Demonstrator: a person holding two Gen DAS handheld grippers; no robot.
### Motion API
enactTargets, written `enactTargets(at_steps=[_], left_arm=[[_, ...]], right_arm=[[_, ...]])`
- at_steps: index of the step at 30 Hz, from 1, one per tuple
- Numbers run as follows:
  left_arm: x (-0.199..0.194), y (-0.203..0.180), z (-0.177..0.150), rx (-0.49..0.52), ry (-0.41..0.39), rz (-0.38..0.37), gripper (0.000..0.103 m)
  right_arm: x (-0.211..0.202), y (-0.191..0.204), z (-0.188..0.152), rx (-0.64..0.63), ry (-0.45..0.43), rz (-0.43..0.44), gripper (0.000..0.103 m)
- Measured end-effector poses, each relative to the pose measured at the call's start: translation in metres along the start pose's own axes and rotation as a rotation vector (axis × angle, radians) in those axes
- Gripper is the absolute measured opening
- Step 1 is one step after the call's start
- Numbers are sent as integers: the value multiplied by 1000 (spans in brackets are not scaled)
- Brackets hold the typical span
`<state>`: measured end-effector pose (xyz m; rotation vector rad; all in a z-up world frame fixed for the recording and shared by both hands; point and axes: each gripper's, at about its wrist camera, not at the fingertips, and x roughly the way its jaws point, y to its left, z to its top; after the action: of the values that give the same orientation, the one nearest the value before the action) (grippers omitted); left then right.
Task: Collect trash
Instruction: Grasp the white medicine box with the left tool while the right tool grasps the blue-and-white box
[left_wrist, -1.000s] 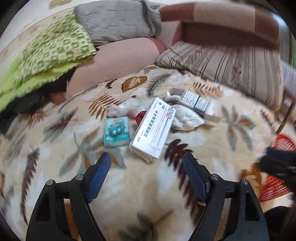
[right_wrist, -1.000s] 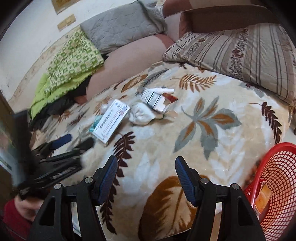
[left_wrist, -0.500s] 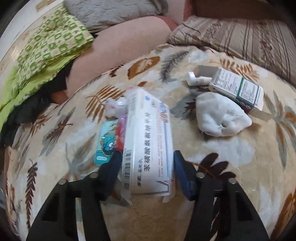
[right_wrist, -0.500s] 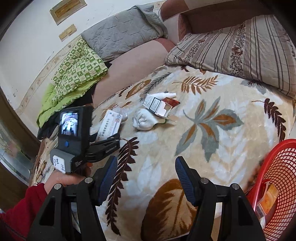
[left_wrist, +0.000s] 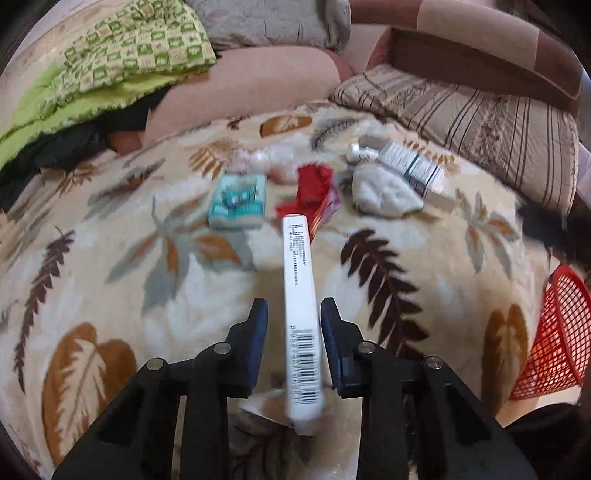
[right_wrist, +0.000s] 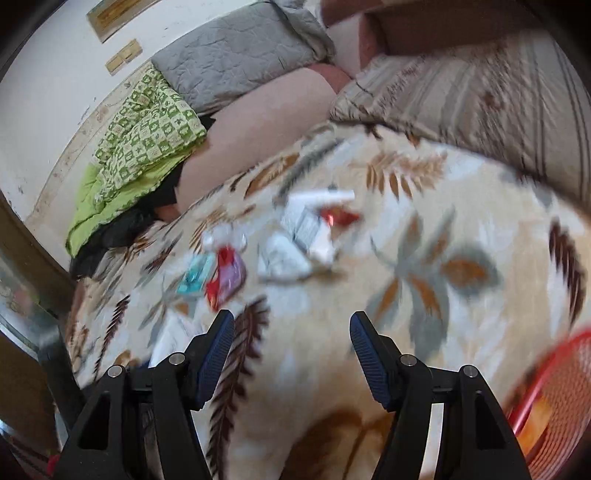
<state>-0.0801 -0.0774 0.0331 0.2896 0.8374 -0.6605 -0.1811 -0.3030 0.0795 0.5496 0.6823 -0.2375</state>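
Observation:
My left gripper (left_wrist: 294, 314) is shut on a long white medicine box (left_wrist: 301, 306), held on edge above the leaf-patterned blanket (left_wrist: 147, 280). Ahead on the blanket lie a teal packet (left_wrist: 238, 201), a red wrapper (left_wrist: 314, 188), a crumpled white tissue (left_wrist: 384, 194), a clear plastic bag (left_wrist: 266, 160) and a second medicine box (left_wrist: 412, 168). My right gripper (right_wrist: 291, 332) is open and holds nothing; in its blurred view the teal packet (right_wrist: 195, 275), red wrapper (right_wrist: 227, 275) and tissue (right_wrist: 282, 256) lie beyond it. A red mesh basket (left_wrist: 550, 332) stands at the right.
Striped pillows (left_wrist: 480, 118) and a brown headboard (left_wrist: 480, 51) bound the far right. A green checked quilt (left_wrist: 110, 62), grey cushion (right_wrist: 236, 55) and pink bolster (left_wrist: 243, 88) lie at the back left. The red basket (right_wrist: 554, 398) rim shows at the right wrist view's lower right.
My left gripper closed on the white medicine box and lifted it back off the blanket, uncovering the red wrapper. The right gripper's view shifted and blurred; it stays open.

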Motion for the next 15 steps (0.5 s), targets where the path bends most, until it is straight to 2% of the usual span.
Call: enactTargets(at_steps=[2,3,4,5,6,11,13,15], left_arm=[[6,8,-1,-43,5,-31,29],[6,10,-1,-56,2,-47,33],[6,12,-2,-68,-2,-60,39],[6,15,-2,-81,-9,-68,54],[5,17,-3,-99,-18,-75,62],[10,26,-4,-138,0,-107,62],[13,31,-5,-164,20,-114,64],[15,36,-6,-191,29,-114,67]], right_arm=[[11,5,18,-44,-16,-35,74],[18,6,26,-63,-11,-43,76],[29,7,35,-83,-7,-60,76],[36,7,41,-94,-2,-67,77],[49,7,48,-107,16,-72,77],[106,-11,64,-48,126,-41,77],[124,-19,63,-24,158,-69,77],[135,-27,60,27,180,-23,75]])
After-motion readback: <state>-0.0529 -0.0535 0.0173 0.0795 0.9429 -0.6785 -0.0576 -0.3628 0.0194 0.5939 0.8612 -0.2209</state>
